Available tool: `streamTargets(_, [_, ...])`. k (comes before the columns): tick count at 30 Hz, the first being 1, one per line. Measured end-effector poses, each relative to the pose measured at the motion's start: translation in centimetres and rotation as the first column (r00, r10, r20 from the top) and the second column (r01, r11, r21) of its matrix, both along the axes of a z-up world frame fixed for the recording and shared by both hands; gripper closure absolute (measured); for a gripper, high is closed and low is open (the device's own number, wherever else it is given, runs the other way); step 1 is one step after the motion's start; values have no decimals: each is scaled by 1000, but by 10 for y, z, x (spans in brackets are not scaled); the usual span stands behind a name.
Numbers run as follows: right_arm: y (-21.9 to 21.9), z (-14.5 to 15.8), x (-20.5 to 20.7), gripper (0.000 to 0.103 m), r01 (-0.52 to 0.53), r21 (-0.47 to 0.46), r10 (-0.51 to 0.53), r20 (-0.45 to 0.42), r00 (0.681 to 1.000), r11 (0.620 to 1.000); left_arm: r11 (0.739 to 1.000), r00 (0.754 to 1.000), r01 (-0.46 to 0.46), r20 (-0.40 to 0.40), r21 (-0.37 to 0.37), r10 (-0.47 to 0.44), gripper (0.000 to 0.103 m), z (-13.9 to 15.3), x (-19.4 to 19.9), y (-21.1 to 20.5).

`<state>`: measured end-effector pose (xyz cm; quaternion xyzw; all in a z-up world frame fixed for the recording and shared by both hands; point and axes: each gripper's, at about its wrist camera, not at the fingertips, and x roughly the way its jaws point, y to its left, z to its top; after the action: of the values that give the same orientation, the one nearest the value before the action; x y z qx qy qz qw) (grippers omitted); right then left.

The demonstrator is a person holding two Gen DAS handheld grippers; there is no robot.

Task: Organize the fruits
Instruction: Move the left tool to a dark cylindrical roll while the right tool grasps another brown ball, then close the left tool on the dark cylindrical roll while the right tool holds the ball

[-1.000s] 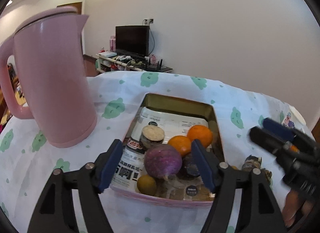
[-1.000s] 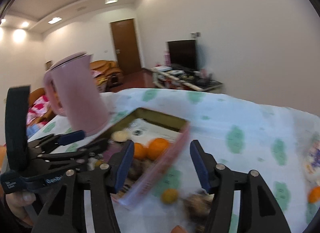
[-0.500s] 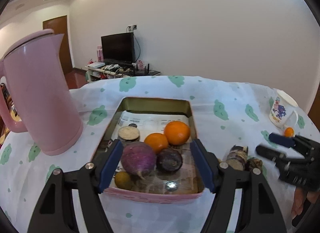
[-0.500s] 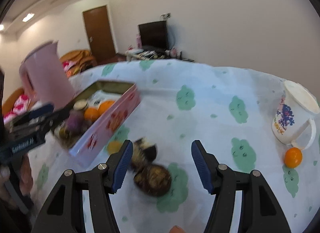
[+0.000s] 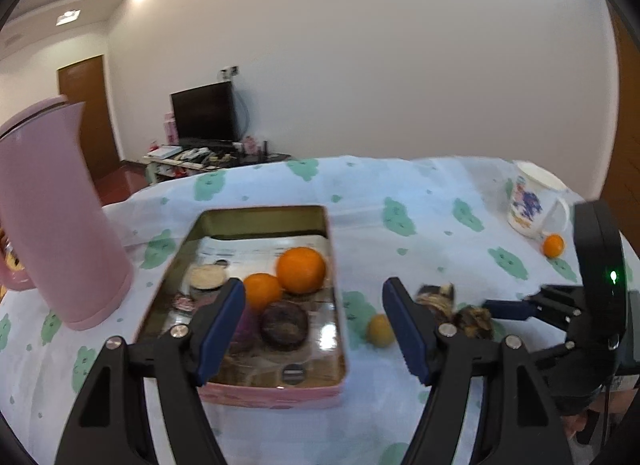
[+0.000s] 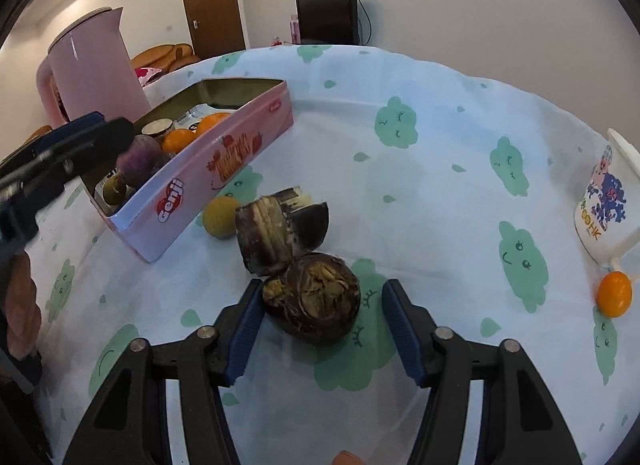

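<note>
- Now the right hand-held gripper (image 6: 322,331) is spread wide around a dark round fruit (image 6: 316,297) on the table (image 6: 440,193); its left pad looks to be touching or nearly touching the skin, the right pad is clearly apart.
- Just behind it lies a split dark fruit (image 6: 276,231), seemingly touching it, and beside that a small yellow fruit (image 6: 219,217) close against the pink tin (image 6: 224,161).
- The left hand-held gripper (image 5: 314,329) hangs open and empty over the tin's near end.
- To grip well, I would centre the round fruit between the pads first, so closing does not shove it sideways into the split one.
- Close gently: the skin looks wrinkled and soft, and a hard squeeze may crush it.
- Lift straight up before swinging toward the tin, clearing its wall.
- Free room in the tin seems to be at the far end, on the paper beyond the oranges (image 5: 300,269); the near end is crowded.
- Another small orange fruit (image 6: 614,293) sits by the mug (image 6: 600,205), well apart.
</note>
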<state>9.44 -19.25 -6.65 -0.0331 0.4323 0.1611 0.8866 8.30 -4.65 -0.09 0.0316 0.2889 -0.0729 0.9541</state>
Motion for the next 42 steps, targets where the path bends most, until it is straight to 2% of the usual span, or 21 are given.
streamTargets(1, [0,0,0,54,0,1,0,3,1000,1000,1000,1000,13,-8,3,-13,30,-1,0,-4])
streamTargets(7, [-10,4,-3,55,32,8,-32,20,999,999,996,996,78,-50,38,-76,30,-6,1,-31])
streamTargets(13, [-40,9,-2,55,166,-38,-164,56,985,985,990,983,136,-132,31,-131,31,-12,15,-50])
streamTargets(15, [-50,11,-2,55,212,-56,-208,72,975,976,988,977,150,-157,28,-144,35,-17,22,-57])
streamTargets(17, [-60,12,-1,55,253,-55,-248,76,966,966,987,973,158,-173,29,-151,46,-20,26,-63])
streamTargets(19, [-67,13,-2,55,270,-39,-267,77,961,962,983,967,179,-187,26,-171,49,-22,30,-72])
streamTargets(21, [-71,13,-1,55,280,-34,-277,78,958,959,981,963,191,-199,39,-179,49,-26,35,-81])
streamTargets(24, [-72,13,-2,55,280,-30,-277,76,958,960,977,951,214,-230,12,-206,49,-32,42,-88])
streamTargets(27, [-72,14,-2,55,282,-25,-279,82,957,959,974,944,227,-249,10,-218,58,-38,44,-92])
streamTargets(36, [-69,17,-4,55,271,0,-270,98,958,962,974,948,226,-234,25,-214,60,-42,42,-93])
streamTargets(42, [-65,18,-4,55,260,5,-259,109,960,966,976,946,214,-257,37,-198,62,-49,46,-94])
